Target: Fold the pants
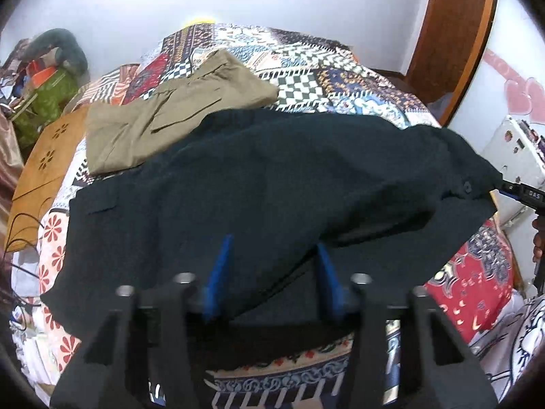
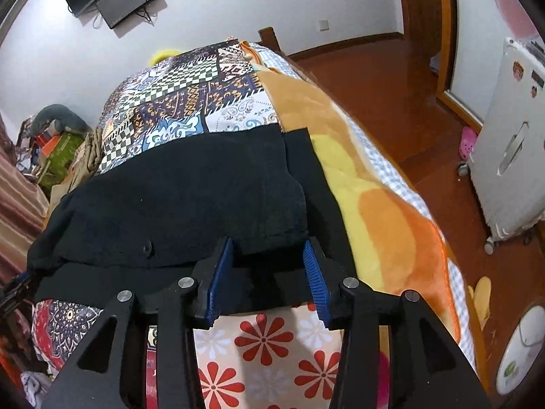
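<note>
Around dark pants [image 1: 272,177]: both grippers' parted fingers [image 1: 218,272].

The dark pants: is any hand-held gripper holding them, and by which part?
Seemingly unheld: the dark pants lie between the spread jaws of the left hand-held gripper and the right hand-held gripper, unpinched.

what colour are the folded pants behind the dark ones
Khaki tan; the folded pants show best in the left wrist view.

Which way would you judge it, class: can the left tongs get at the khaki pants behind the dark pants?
Probably yes: the khaki pants lie uncovered on the bedspread beyond the dark pants, so the left tongs need only pass over them.
</note>
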